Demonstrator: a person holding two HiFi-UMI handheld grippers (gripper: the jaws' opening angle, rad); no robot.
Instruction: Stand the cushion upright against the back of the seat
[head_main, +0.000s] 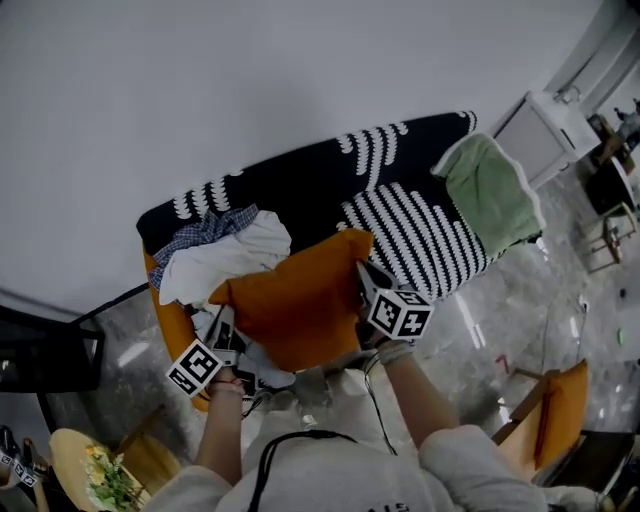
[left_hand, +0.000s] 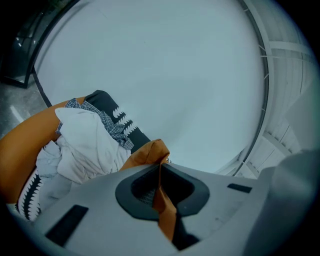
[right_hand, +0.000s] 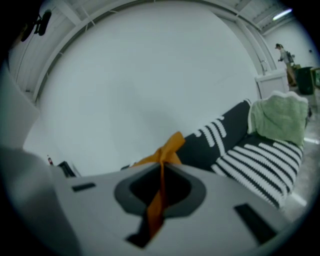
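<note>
Your left claw (left_hand: 161, 186) and right claw (right_hand: 161, 186) each pinch a corner of the orange cushion (head_main: 300, 305), raised but not yet stood against the seat back (head_main: 300, 178) beyond them.

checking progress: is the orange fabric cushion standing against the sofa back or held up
Held up: left gripper and right gripper each pinch a corner of the orange fabric cushion, off the striped sofa back.
</note>
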